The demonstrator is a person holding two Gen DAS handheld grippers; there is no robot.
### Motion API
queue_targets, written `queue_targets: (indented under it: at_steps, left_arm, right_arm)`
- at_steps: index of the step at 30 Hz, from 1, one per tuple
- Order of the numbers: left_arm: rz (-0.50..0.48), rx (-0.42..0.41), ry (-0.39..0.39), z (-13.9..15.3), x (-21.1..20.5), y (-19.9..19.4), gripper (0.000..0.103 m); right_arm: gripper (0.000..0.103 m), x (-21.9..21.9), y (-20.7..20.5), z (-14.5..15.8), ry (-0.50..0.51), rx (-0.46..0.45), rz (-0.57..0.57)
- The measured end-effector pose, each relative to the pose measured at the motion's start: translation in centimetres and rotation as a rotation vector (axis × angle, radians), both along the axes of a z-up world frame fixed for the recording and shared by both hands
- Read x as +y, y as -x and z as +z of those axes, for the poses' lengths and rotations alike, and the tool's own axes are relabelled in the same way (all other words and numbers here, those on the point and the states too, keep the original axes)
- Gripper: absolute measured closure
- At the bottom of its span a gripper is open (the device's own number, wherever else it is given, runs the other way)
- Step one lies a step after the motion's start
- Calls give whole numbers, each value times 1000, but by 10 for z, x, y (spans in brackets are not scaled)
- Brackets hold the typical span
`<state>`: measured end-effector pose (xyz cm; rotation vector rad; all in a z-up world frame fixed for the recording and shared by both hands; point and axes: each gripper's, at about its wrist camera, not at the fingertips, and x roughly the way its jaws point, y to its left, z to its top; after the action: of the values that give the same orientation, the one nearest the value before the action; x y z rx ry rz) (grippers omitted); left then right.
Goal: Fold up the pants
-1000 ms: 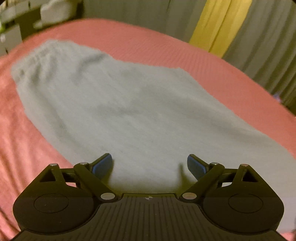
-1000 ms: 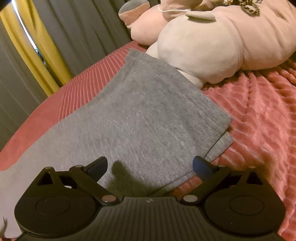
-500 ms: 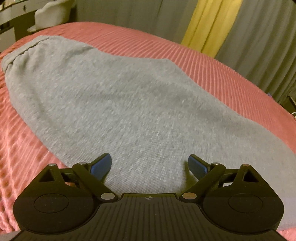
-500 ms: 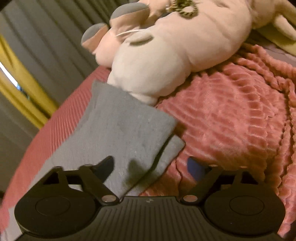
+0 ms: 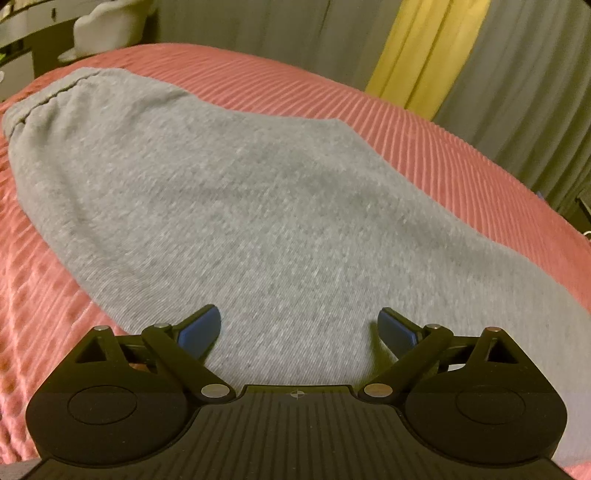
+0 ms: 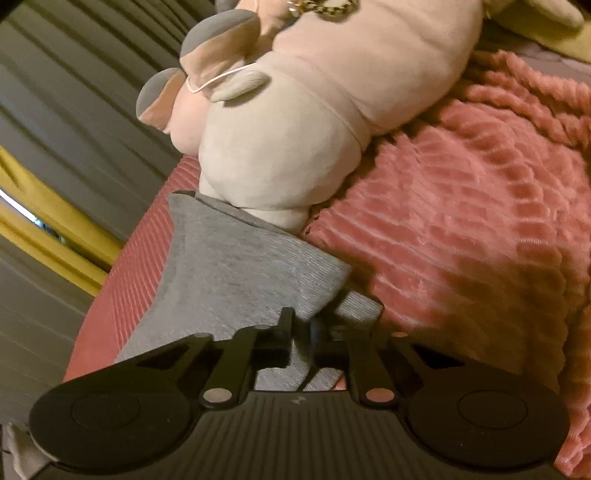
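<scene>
Grey pants (image 5: pixel 240 206) lie flat on a pink ribbed bedspread (image 5: pixel 424 147), the elastic waistband (image 5: pixel 48 99) at the far left in the left wrist view. My left gripper (image 5: pixel 299 328) hovers just above the near part of the cloth, open, blue pads wide apart with nothing between them. In the right wrist view the leg end of the pants (image 6: pixel 251 266) reaches up to a plush toy. My right gripper (image 6: pixel 301 325) is shut on the near corner of the leg hems, grey cloth pinched between its fingers.
A big pink and beige plush toy (image 6: pixel 295 122) lies against the far end of the pants leg. Grey and yellow curtains (image 5: pixel 424 51) hang beyond the bed. A rumpled pink blanket (image 6: pixel 480 221) covers the bed to the right. Pale furniture (image 5: pixel 103 29) stands far left.
My right gripper rolled, slid right toward the hem corner and closed its jaws on the cloth. The left gripper sank a little closer to the pants and stayed open.
</scene>
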<state>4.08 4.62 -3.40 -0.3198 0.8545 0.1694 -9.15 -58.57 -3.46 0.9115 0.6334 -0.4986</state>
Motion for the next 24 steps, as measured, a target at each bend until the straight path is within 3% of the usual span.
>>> queue_targets:
  at_steps: [10, 19, 24]
  left_arm:
    - [-5, 5, -10, 0, 0, 0, 6]
    - [-5, 2, -3, 0, 1, 0, 5]
    - [-5, 3, -4, 0, 1, 0, 5]
  right_arm:
    - [99, 16, -2, 21, 169, 58, 70]
    - [99, 14, -4, 21, 175, 63, 86]
    - [99, 10, 5, 17, 100, 23, 50]
